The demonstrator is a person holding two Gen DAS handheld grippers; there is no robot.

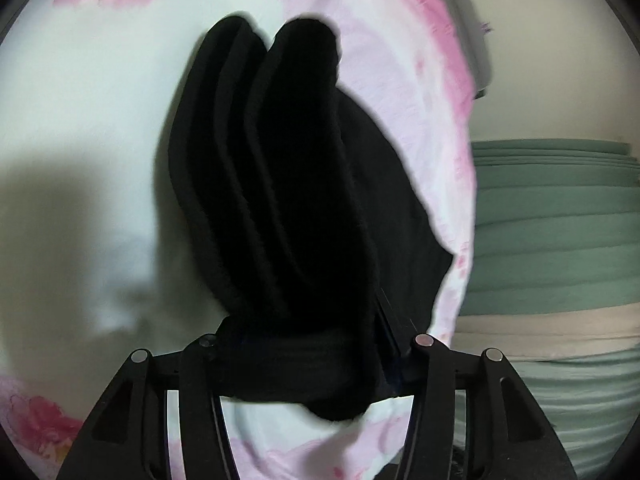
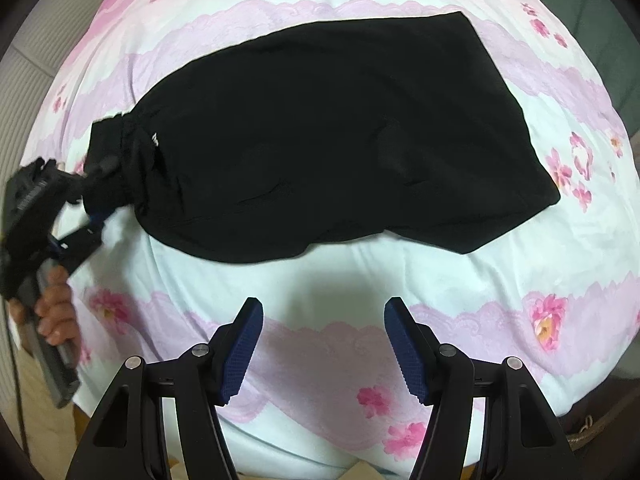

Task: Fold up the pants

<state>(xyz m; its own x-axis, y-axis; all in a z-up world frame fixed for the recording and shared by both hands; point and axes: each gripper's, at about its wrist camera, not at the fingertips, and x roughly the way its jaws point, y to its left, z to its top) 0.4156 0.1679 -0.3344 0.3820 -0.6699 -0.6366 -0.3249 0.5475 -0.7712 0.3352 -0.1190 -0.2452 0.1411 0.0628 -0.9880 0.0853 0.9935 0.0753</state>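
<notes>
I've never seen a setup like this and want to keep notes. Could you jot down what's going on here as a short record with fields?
Garment: black pants, lying mostly flat
Surface: pink floral bedsheet
Left gripper: jaws shut on the gathered waistband end of the pants
Right gripper: jaws open, holding nothing, above bare sheet near the pants
Left hand: grips the left gripper's handle
Beside the bed: stacked green fabric

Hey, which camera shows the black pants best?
The right wrist view: the whole black pants lie spread on the floral sheet. The left wrist view shows only bunched folds in the left gripper.
</notes>
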